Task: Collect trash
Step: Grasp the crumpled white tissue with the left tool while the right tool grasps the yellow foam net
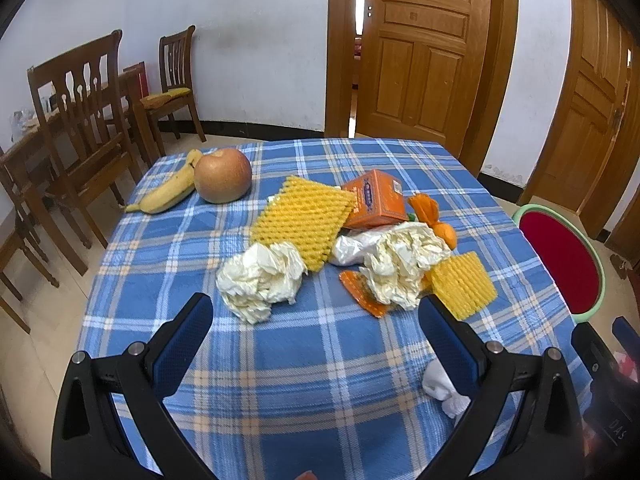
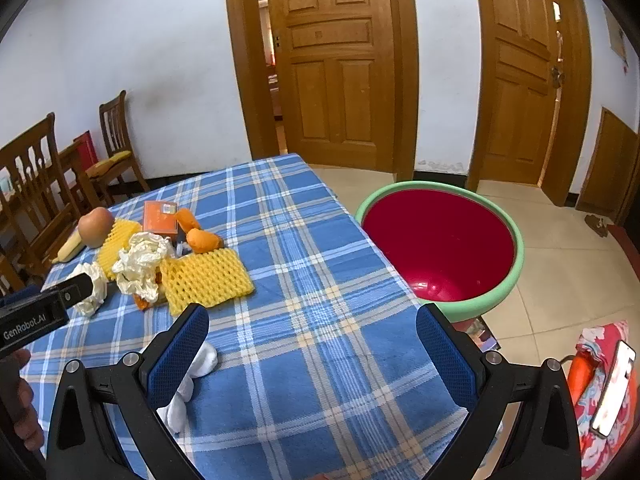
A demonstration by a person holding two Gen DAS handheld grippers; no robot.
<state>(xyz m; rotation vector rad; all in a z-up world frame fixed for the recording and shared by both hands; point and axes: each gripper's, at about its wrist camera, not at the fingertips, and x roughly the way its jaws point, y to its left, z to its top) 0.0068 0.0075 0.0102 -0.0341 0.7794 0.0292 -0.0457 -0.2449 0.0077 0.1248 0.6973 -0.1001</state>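
Trash lies on the blue plaid tablecloth [image 1: 280, 380]: two crumpled cream papers [image 1: 260, 276] [image 1: 404, 268], two yellow foam nets [image 1: 304, 220] [image 1: 462, 284], an orange box [image 1: 374, 200], orange wrappers [image 1: 430, 212] and a white tissue [image 1: 444, 392]. My left gripper [image 1: 314, 320] is open and empty, just short of the nearer paper. My right gripper [image 2: 312, 334] is open and empty above the cloth, with the tissue [image 2: 192, 376] by its left finger. A red basin with a green rim [image 2: 440, 248] stands off the table's right edge.
An apple [image 1: 223, 176] and a banana [image 1: 168, 192] lie at the table's far left. Wooden chairs [image 1: 80, 120] stand to the left. Wooden doors [image 1: 420, 48] are behind. A phone and patterned cloth [image 2: 608, 392] are at the lower right.
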